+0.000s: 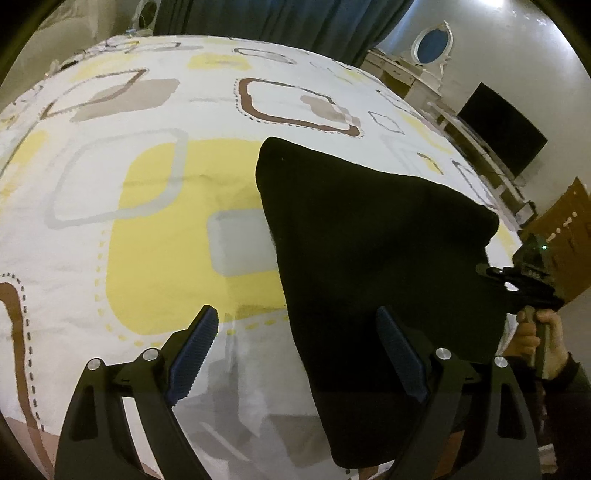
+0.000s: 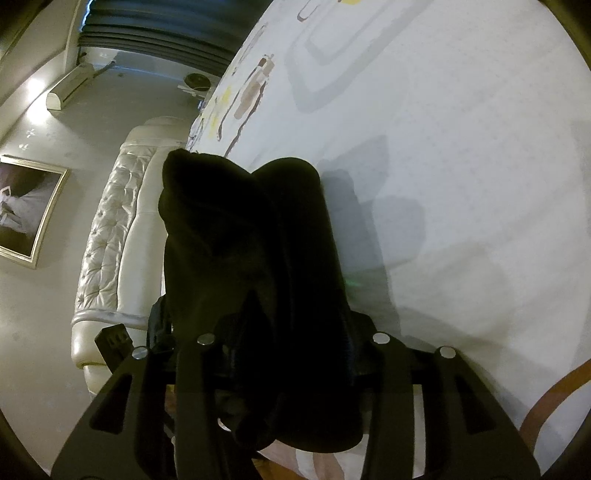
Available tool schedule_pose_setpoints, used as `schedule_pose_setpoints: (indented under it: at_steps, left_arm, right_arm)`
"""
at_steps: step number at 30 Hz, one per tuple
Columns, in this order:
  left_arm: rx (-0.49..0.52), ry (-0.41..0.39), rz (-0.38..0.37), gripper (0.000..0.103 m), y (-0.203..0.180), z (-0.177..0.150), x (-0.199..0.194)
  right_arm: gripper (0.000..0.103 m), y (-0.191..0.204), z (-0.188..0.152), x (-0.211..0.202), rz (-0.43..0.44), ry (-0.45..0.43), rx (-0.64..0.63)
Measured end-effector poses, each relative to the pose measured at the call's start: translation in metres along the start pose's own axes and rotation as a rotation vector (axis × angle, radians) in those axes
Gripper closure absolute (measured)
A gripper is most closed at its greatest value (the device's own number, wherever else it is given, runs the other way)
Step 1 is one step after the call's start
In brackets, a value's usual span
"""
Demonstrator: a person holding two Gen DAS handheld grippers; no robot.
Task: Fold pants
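The black pants [image 1: 373, 251] hang folded above the bed sheet [image 1: 155, 206], held up at their right edge. My left gripper [image 1: 299, 350] is open, its blue pads [image 1: 194, 350] spread apart; the pants' left edge hangs in front of the right pad. In the left wrist view the right gripper [image 1: 517, 280] is at the far right, clamped on the pants' edge. In the right wrist view the pants [image 2: 258, 240] drape over and between my right gripper's fingers [image 2: 291, 354], which are shut on the cloth.
The bed has a white sheet with yellow, grey and brown shapes. A padded white headboard [image 2: 110, 229] and framed picture [image 2: 26, 206] stand to the left. A dark TV [image 1: 502, 129], white dresser with oval mirror [image 1: 432, 44] and blue curtains [image 1: 280, 18] lie beyond the bed.
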State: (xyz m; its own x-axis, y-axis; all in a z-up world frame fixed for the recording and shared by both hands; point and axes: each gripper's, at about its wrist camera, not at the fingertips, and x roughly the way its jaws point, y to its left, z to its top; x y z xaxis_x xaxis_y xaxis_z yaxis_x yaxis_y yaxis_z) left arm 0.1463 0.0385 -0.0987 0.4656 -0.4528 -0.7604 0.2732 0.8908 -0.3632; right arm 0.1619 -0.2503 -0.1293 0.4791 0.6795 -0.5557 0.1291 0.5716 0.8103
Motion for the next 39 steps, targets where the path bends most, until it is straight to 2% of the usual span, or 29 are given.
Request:
schedule_pose_setpoints:
  at_steps: [3,7,10,15,18,23,27,30,36,39]
  left_arm:
    - [-0.052,0.016,-0.087,0.017,0.013,0.002,0.0]
    - [-0.216,0.088,-0.265,0.017,0.043,0.004,0.009]
    - [-0.281,0.091,-0.354,0.017,0.058,0.005,0.012]
    - [-0.347,0.121,-0.49,0.017,0.067,0.009,0.023]
    - [-0.327,0.145,-0.534,0.017,0.058,0.013,0.031]
    - [-0.268,0.184,-0.505,0.016,0.035,0.018,0.047]
    - [-0.269,0.183,-0.527,0.011,0.023,0.022,0.056]
    - [-0.24,0.181,-0.478,0.01,0.012,0.025,0.061]
    - [-0.016,0.163,-0.331,0.01,-0.018,0.019,0.063]
    - [-0.004,0.15,-0.31,0.01,-0.02,0.017,0.063]
  right_arm:
    - [0.062,0.001,0.0,0.0,-0.005,-0.001,0.0]
    - [0.062,0.002,0.0,0.001,-0.008,-0.003,-0.002]
    - [0.061,0.002,0.0,0.001,-0.006,-0.002,-0.002]
    - [0.061,0.002,-0.001,0.001,-0.003,-0.003,-0.001]
    - [0.061,0.002,-0.001,0.002,-0.003,-0.004,-0.001]
    - [0.06,0.002,0.0,0.002,-0.002,-0.005,0.0]
    - [0.06,0.002,0.001,0.002,0.003,-0.005,0.001]
    - [0.06,0.002,0.002,0.003,0.007,-0.004,0.002]
    - [0.059,0.001,0.005,0.005,0.012,-0.003,0.001]
    - [0.059,0.001,0.005,0.005,0.013,-0.004,0.001]
